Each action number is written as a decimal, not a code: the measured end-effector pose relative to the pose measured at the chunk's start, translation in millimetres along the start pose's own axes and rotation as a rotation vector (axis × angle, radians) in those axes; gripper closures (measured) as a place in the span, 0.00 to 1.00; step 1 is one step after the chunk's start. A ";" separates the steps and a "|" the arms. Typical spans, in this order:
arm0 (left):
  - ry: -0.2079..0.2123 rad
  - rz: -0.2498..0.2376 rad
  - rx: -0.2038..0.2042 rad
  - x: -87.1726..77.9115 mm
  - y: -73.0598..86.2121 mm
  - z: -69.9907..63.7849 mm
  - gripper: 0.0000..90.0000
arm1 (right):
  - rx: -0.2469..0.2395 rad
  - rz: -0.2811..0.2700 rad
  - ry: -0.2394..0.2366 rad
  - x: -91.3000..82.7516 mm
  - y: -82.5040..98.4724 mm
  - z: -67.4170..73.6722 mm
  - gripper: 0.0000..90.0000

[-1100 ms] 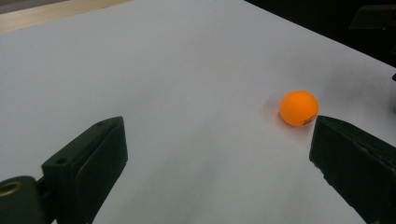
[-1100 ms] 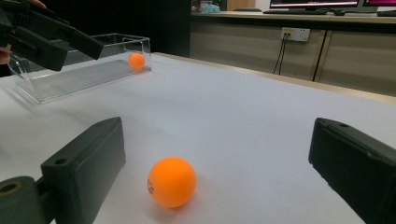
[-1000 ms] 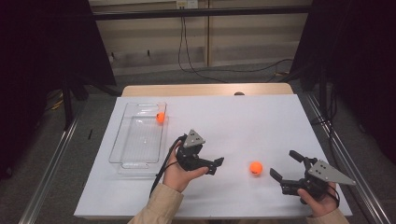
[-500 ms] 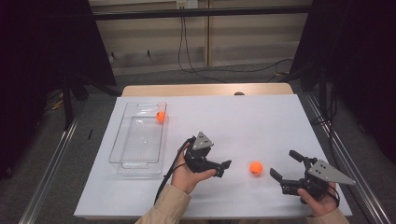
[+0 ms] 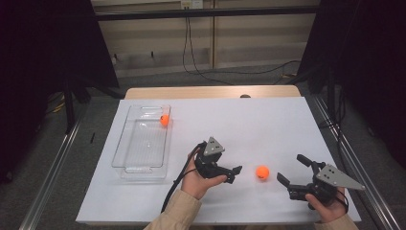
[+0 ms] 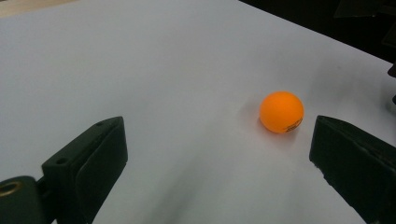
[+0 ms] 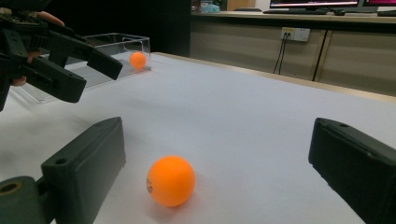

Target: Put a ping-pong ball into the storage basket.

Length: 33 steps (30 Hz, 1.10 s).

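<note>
An orange ball (image 5: 262,172) lies on the white table sheet between my two grippers. My left gripper (image 5: 234,174) is open just left of it, jaws pointing at the ball without touching. In the left gripper view the ball (image 6: 281,112) sits ahead, close to the right jaw, and that gripper (image 6: 219,135) holds nothing. My right gripper (image 5: 292,169) stands open to the ball's right. In the right gripper view the ball (image 7: 171,180) rests just ahead of the open gripper (image 7: 217,144), nearer the left jaw. A second orange ball (image 5: 164,120) lies in the clear tray (image 5: 125,143).
The clear plastic tray (image 7: 119,41) stands at the table's left with its ball (image 7: 137,59) in the far corner. The left gripper (image 7: 100,65) shows at the upper left of the right gripper view. A wooden table edge (image 5: 210,92) runs along the back.
My left gripper has moved to the right across the sheet, closing in on the loose ball. The right gripper and both balls have stayed put.
</note>
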State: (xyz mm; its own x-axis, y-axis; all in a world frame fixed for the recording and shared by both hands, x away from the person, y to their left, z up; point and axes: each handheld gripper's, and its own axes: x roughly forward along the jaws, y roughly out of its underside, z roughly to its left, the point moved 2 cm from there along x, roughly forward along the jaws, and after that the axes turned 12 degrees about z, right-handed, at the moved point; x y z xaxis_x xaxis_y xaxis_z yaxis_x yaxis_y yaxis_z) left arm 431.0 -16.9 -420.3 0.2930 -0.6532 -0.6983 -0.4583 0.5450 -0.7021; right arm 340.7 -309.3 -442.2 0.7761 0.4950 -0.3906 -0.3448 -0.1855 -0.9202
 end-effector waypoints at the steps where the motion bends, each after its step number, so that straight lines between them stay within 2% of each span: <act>1: -0.003 0.002 0.006 0.7 0.0 -0.5 0.05 | -0.002 -0.001 0.000 0.0 0.0 -0.2 0.04; 8: -0.010 0.002 0.008 4.9 -1.0 -4.9 0.05 | -0.001 0.000 0.000 0.1 0.0 0.1 0.04; 10: 0.001 -0.001 0.016 6.3 -1.4 -5.7 0.05 | -0.001 0.000 -0.001 0.0 0.0 -0.1 0.04; 11: -0.011 0.010 0.017 6.4 -1.6 -6.5 0.05 | -0.003 -0.002 0.000 0.0 -0.1 -0.3 0.04; 19: 0.005 0.004 0.025 13.6 -2.7 -11.7 0.05 | -0.007 -0.002 0.000 -0.1 -0.3 -0.9 0.04; 22: 0.009 0.004 0.036 15.2 -3.7 -13.7 0.05 | 0.011 -0.008 0.005 -0.5 -0.9 -0.3 0.04; 24: 0.015 -0.004 0.038 15.5 -4.2 -14.3 0.05 | 0.000 -0.006 0.001 -0.2 -0.6 0.0 0.04; 25: 0.004 -0.002 0.035 15.7 -4.4 -14.7 0.05 | -0.008 -0.005 0.001 -0.1 -0.3 -0.5 0.04; 33: 0.010 0.003 0.039 20.9 -4.7 -19.2 0.05 | -0.007 -0.005 0.002 -0.3 -0.5 -0.3 0.04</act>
State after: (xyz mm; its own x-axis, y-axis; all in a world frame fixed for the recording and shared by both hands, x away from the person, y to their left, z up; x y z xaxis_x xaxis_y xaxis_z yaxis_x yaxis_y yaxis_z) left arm 423.2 -43.2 -428.9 0.2830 -0.6566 -0.6991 -0.4263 0.5669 -0.7049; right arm 340.8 -309.6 -441.7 0.7791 0.4939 -0.3861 -0.3371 -0.1892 -0.9223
